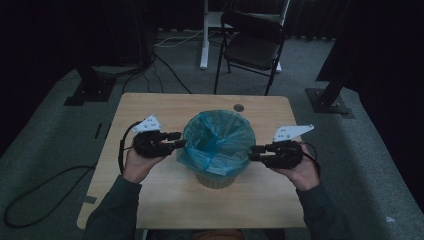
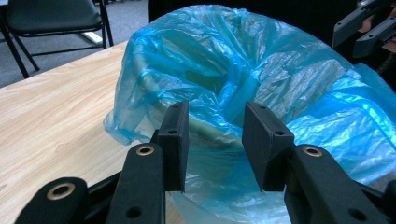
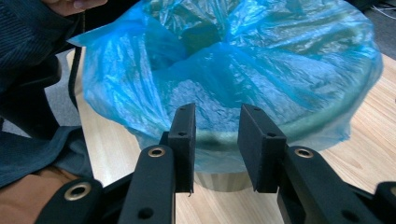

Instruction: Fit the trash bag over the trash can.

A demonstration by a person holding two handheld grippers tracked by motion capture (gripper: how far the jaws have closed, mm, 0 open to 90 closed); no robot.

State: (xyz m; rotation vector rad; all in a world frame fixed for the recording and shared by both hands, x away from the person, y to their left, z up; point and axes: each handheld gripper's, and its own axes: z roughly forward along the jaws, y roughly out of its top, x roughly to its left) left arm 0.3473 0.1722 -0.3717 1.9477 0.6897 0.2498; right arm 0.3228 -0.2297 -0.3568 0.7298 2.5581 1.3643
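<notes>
One folding chair (image 1: 252, 42) behind the table (image 1: 150, 107) shows from above.

Dark studio, folding chair (image 1: 252, 42), floor cables (image 1: 150, 70)

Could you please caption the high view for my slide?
Two grippers flank a bin's blue liner on a wooden table.

The bag (image 2: 261, 65) is thin blue plastic, glossy and crinkled, see-through over the bin (image 3: 219, 179). The table (image 1: 150, 107) is pale wood grain, smooth and matt. The pads (image 2: 267, 140) look matt black.
</notes>
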